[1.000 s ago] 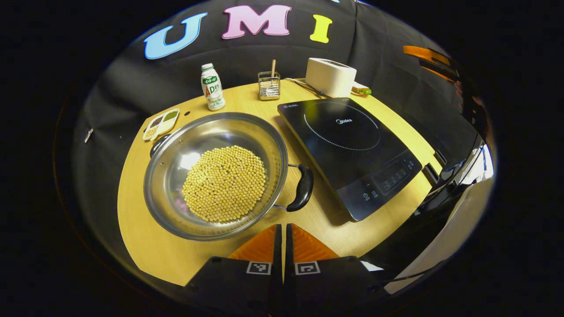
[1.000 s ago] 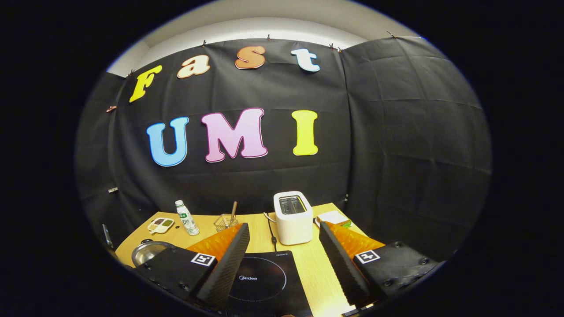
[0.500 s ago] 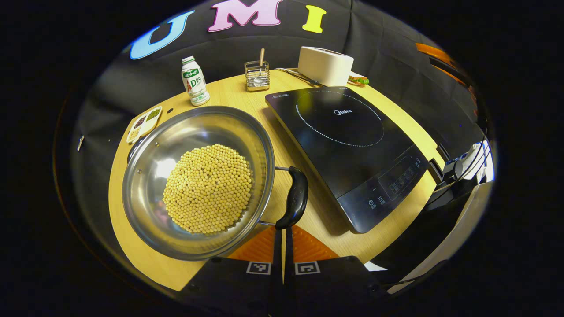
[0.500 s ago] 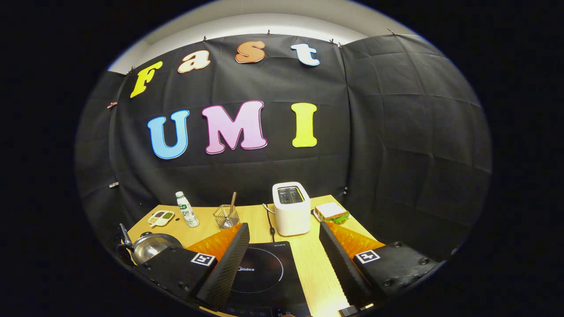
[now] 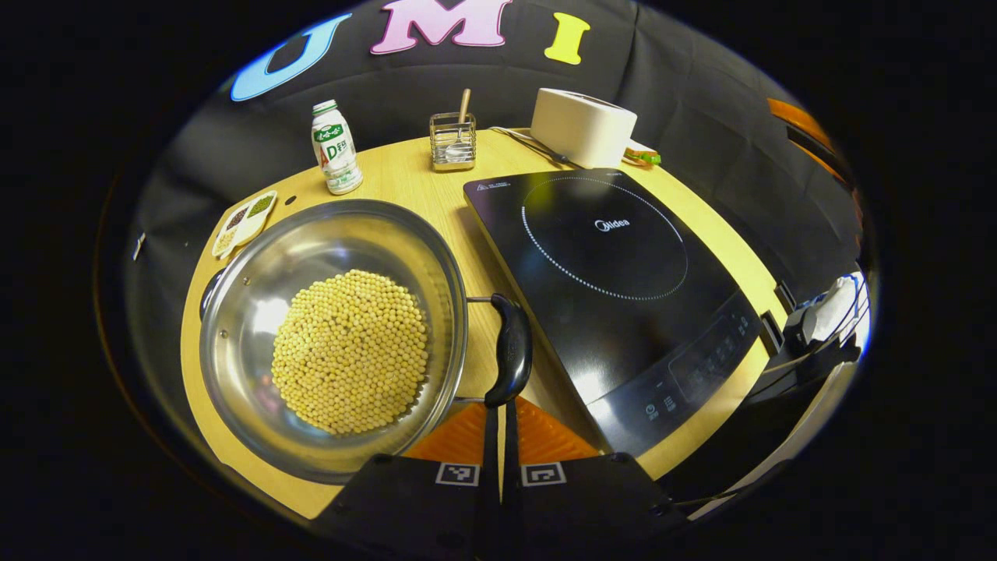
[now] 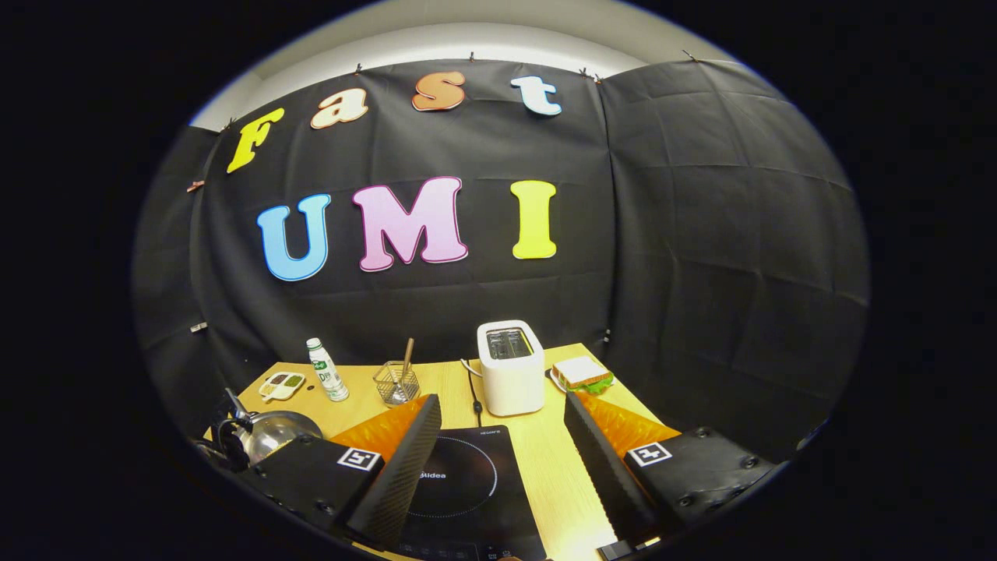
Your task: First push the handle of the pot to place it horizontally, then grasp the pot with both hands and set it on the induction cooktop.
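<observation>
At pot [image 5: 327, 335] handle [image 5: 509, 351]: left gripper [image 5: 499, 405], fingers together, has advanced into contact; push beginning. Right gripper [image 6: 498, 436]: spread, idle.

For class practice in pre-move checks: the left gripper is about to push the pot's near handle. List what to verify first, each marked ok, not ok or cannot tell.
1. Left gripper shut for pushing: ok, fingers together.
2. Left gripper at the near handle: ok, tips sit right at its lower end; actual contact cannot tell.
3. Room for the handle to swing: ok, bare table lies between pot and induction cooktop.
4. Cooktop surface free for the pot: ok.
5. Right gripper open and out of the way: ok, over the cooktop.
6. Soybeans settled in the pot: ok.
</observation>
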A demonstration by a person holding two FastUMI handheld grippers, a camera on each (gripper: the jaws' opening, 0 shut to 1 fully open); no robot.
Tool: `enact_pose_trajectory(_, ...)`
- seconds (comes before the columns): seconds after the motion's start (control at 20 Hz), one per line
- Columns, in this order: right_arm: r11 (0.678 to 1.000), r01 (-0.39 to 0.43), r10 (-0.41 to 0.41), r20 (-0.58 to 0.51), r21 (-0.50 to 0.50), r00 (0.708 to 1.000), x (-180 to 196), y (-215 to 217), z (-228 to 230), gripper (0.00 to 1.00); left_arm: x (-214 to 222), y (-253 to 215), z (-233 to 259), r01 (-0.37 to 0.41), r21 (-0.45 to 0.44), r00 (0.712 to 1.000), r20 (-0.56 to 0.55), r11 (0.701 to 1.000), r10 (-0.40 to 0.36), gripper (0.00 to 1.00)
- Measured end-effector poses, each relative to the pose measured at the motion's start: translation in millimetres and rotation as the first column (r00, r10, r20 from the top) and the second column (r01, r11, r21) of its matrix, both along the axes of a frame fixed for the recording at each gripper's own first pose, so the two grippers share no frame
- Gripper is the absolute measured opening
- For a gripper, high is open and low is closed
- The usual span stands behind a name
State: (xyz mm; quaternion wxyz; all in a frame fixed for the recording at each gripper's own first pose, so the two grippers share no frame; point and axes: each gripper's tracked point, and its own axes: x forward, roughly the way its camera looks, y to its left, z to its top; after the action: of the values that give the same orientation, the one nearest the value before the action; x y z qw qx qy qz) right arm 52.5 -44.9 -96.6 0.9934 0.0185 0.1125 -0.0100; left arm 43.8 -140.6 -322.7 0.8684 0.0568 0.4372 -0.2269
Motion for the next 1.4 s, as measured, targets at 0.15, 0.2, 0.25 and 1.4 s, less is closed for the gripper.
enact_pose_trajectory(0.15,1.0,0.002,-0.002,0.0,-0.003,1.0,-4,-4,0,0.99,10,-6,0,-0.009,-0.01,1.0,-0.001,1.0,0.009,0.04)
enact_pose_trajectory(0.2,1.0,0.002,-0.002,0.0,-0.002,1.0,-3,-2,0,0.99,14,-8,1,-0.01,-0.009,1.0,0.003,1.0,0.01,0.05)
enact_pose_trajectory(0.25,1.0,0.002,-0.002,0.001,-0.001,1.0,-3,-2,1,0.99,17,-9,1,-0.012,-0.008,1.0,0.005,1.0,0.012,0.05)
enact_pose_trajectory(1.4,0.98,-0.198,0.198,-0.055,0.013,0.979,32,-19,-29,0.99,81,-21,16,-0.316,-0.107,0.948,0.01,0.943,0.319,0.05)
